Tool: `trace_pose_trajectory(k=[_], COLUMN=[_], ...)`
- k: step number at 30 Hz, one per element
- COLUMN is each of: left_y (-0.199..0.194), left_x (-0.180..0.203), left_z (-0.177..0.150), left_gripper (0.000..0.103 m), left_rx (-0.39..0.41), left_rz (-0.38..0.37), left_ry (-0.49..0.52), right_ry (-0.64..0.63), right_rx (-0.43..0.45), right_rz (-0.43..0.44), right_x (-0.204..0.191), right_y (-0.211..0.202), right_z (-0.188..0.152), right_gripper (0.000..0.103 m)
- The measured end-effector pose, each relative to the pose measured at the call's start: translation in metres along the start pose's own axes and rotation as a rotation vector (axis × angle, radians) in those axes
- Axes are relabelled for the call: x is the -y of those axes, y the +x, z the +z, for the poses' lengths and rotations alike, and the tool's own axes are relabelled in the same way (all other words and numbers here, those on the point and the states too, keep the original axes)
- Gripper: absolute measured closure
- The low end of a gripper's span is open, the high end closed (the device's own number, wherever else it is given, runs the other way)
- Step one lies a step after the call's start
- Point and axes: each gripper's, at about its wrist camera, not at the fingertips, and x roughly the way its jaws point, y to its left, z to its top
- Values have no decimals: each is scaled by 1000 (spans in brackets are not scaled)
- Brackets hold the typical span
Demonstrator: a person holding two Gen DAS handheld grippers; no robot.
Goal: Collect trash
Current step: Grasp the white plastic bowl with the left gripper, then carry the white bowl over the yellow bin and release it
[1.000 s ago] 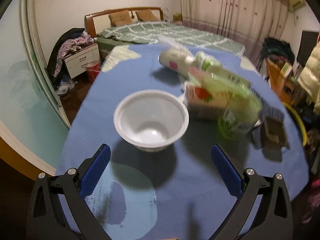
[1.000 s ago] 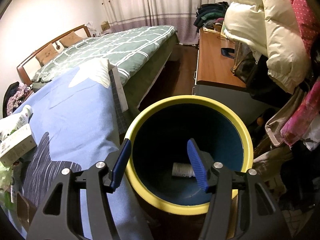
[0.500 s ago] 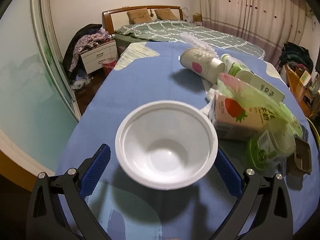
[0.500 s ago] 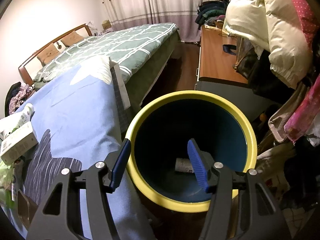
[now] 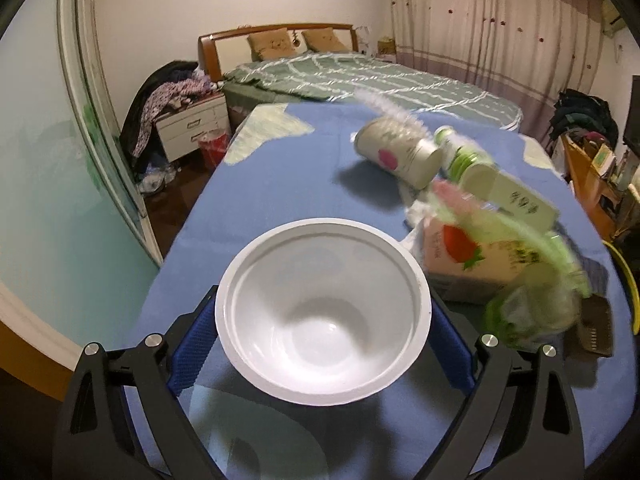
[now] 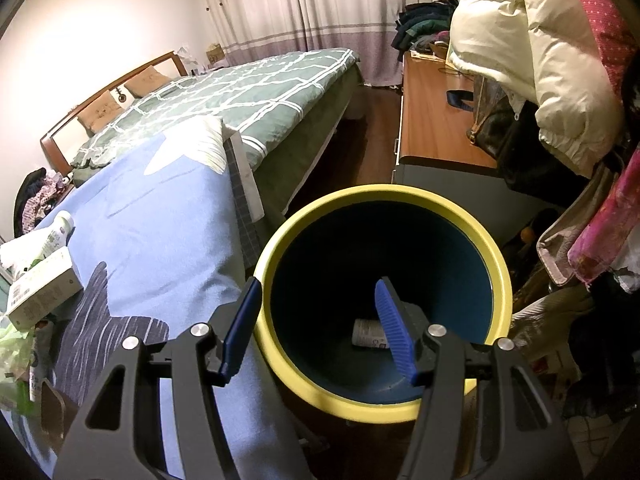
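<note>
White plastic bowl (image 5: 324, 312) sits on the blue tablecloth (image 5: 280, 184), right between the left gripper (image 5: 322, 344) jaws, which have just been closing. Right gripper (image 6: 316, 328) hangs half-open, empty, over the bin (image 6: 384, 404).

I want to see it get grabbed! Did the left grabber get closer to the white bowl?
Yes. The left gripper has come forward over the blue tablecloth; the white bowl now sits between its closing fingers.

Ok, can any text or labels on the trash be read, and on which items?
None reads clearly.
Carton: strawberry picture, print blurred.
White box: dark marks, blurred.
Cup: pink spot, no legible words.
Box: print too small.
Item in bin: label too small.
</note>
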Motion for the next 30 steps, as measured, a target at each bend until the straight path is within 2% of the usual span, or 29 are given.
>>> trace_pose_trajectory(k=[6, 12, 19, 24, 30], left_y=[-49, -88, -100, -80, -44], left_x=[27, 80, 190, 287, 390], left_z=[17, 41, 60, 67, 67], left_gripper=[11, 11, 10, 10, 10], left_rx=[70, 115, 147, 82, 13], left_rz=[-64, -197, -377, -523, -569], left_ry=[66, 128, 272, 375, 468], right_ry=[-7, -8, -1, -3, 10], right_rx=[14, 28, 59, 75, 57], right_rz=[4, 1, -12, -37, -54], right_x=[7, 28, 54, 68, 86], right_y=[-12, -30, -59, -75, -77], right_z=[-1, -7, -16, -26, -36], right_gripper=[47, 47, 46, 42, 41])
